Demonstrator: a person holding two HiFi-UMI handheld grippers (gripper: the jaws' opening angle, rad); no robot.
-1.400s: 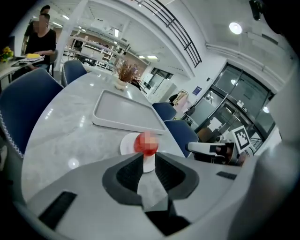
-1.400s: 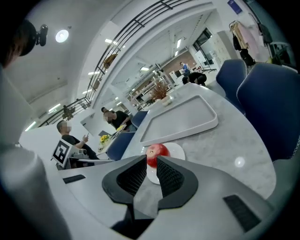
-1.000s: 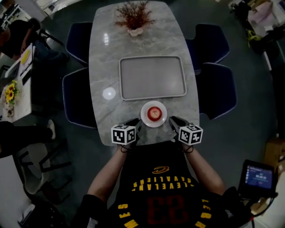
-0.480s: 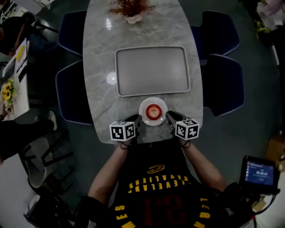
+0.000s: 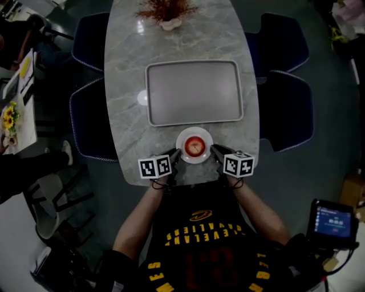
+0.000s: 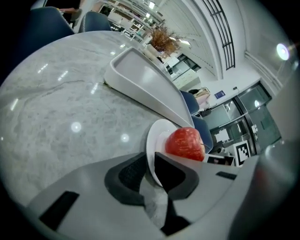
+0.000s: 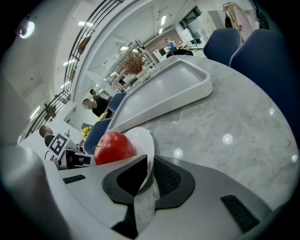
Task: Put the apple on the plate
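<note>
A red apple (image 5: 194,146) sits on a small white plate (image 5: 194,132) near the front edge of the marble table (image 5: 122,108). My left gripper (image 5: 175,155) holds the plate's left rim and my right gripper (image 5: 215,150) its right rim. In the left gripper view the plate (image 6: 152,145) stands edge-on between the dark pads of the left gripper (image 6: 149,171), with the apple (image 6: 185,143) beyond. The right gripper view shows the plate rim (image 7: 146,140) pinched in the right gripper (image 7: 149,174), the apple (image 7: 115,146) just behind.
A large empty grey tray (image 5: 194,92) lies just beyond the plate. A potted dried plant (image 5: 167,11) stands at the table's far end. Blue chairs (image 5: 282,108) flank both sides. A screen (image 5: 332,222) sits at lower right.
Both grippers have drawn in slightly toward the plate from either side. The apple still rests on the plate in front of the tray.
</note>
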